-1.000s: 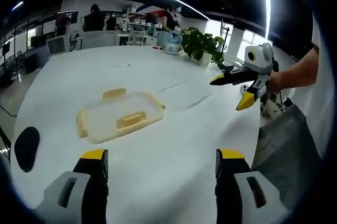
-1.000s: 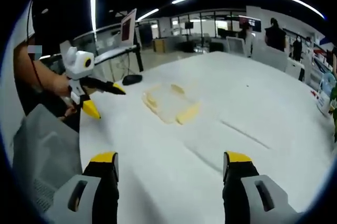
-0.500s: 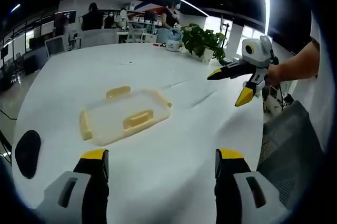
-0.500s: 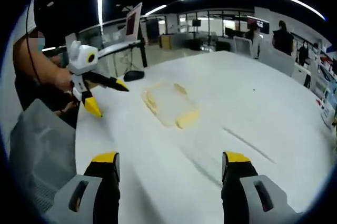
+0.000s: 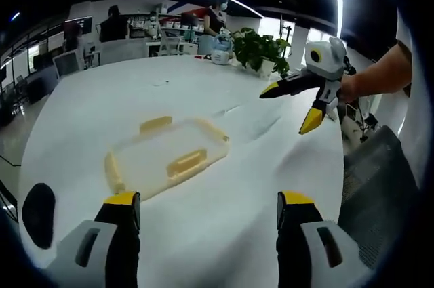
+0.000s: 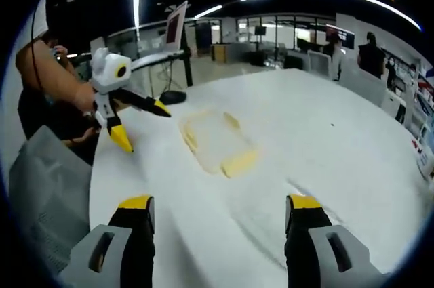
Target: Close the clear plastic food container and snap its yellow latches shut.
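At the bottom of the left gripper view the left claw (image 5: 207, 210) stands with its jaws wide apart over bare white surface (image 5: 224, 186), holding nothing; in the right gripper view the right claw (image 6: 220, 213) is likewise spread and empty. Just past them, in the middle of the surface, lies the clear food container (image 5: 166, 159), flat and low, with its yellow latches (image 5: 186, 162) sticking out at the edges and apparently not snapped down. Both claws hover well apart from it, one to each side. The container looks light and the surface smooth, so a push on one latch alone may slide or tip it instead of clicking it shut. Pressing before the lid sits square could leave a corner proud. Farther off stand a potted plant (image 5: 261, 49) and office desks.
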Action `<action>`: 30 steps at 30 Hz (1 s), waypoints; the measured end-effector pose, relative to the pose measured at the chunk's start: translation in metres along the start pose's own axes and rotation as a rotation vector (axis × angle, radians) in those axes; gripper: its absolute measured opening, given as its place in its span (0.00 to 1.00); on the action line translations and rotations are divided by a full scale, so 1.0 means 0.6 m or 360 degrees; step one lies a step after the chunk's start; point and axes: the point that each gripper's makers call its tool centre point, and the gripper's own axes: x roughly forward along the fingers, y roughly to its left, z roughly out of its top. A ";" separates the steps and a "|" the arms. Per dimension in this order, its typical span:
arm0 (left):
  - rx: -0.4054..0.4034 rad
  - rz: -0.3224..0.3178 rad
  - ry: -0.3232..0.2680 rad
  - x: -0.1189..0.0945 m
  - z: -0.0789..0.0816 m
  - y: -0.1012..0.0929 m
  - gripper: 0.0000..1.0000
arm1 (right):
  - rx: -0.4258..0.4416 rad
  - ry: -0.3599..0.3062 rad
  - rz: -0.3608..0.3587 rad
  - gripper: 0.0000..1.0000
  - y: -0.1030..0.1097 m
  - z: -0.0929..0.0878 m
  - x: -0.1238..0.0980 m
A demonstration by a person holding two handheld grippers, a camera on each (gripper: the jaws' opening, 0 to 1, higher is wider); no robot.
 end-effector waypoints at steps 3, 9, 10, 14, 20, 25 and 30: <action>0.0005 0.0011 0.0001 -0.001 0.006 0.009 0.84 | -0.0013 -0.0001 0.0011 0.79 -0.002 0.004 0.006; 0.0061 0.0004 0.0029 0.003 0.007 0.022 0.84 | -0.0118 0.0035 0.0052 0.78 -0.002 0.008 0.020; 0.0063 -0.0002 0.0031 0.003 0.008 0.024 0.84 | -0.0135 0.0044 0.0063 0.78 0.001 0.008 0.022; 0.0108 0.0001 0.0051 0.001 0.010 0.034 0.82 | -0.0161 0.0055 0.0082 0.78 -0.001 0.011 0.030; 0.0143 -0.0003 0.0074 -0.002 0.010 0.046 0.81 | -0.0190 0.0055 0.0100 0.78 -0.006 0.022 0.039; 0.0212 -0.0008 0.0101 -0.003 0.013 0.058 0.81 | -0.0226 0.0071 0.0112 0.78 -0.008 0.024 0.046; 0.0223 -0.0002 0.0098 -0.002 0.018 0.072 0.81 | -0.0279 0.0088 0.0125 0.78 -0.010 0.028 0.055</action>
